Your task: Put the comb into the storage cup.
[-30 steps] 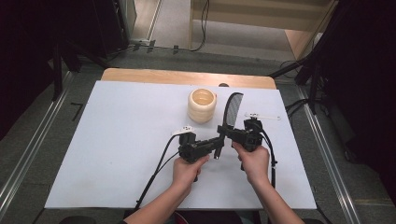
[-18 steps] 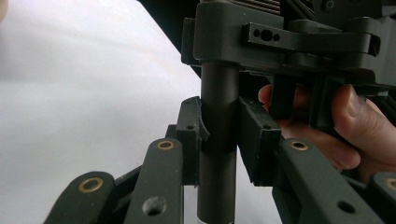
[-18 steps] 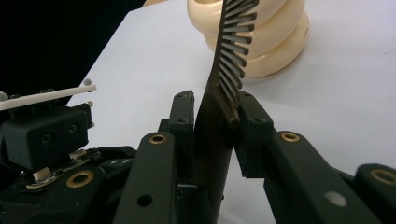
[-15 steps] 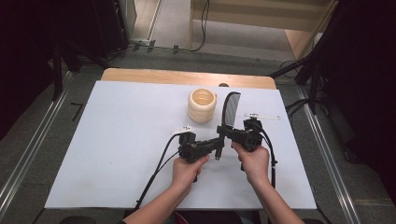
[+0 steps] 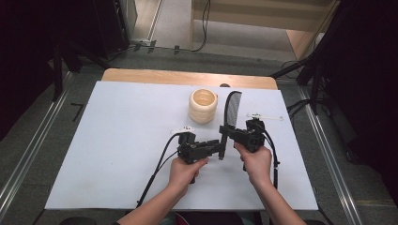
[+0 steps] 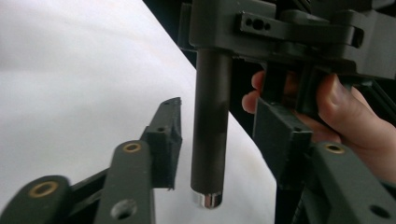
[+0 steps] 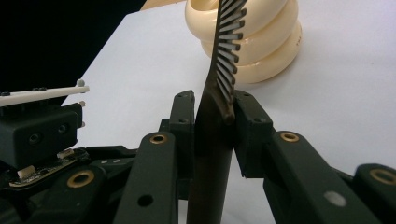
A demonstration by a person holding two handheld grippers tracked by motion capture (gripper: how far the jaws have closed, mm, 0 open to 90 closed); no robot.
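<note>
Starting at the left: left gripper [image 5: 219, 149] being held low over the white tabletop [image 5: 117, 140], jaws standing wide, one on each side of the lower handle end of the black comb [image 6: 211, 121] without touching it, as seen in the left gripper view. Moving right: comb [image 5: 230, 115] standing roughly upright above the tabletop, toothed end pointing away toward the ribbed cream cup [image 5: 203, 106], which is sitting just beyond and to the left of it. Farther right: right gripper [image 7: 212, 126] clamping the comb where handle meets teeth, jaws pressed against both sides of it, the right hand [image 5: 256, 161] wrapping the grip behind. Judging the step: looking like a handover or two-handed regrasp, with the comb already lifted and the left side lining up on the free handle end. Next move likely calling for closing the left jaws squarely on the handle while keeping the right clamp firm, and avoiding a twist that could let the smooth handle slip. Turning to writing: no brand, label or readable lettering appearing on comb, cup or grippers.
</note>
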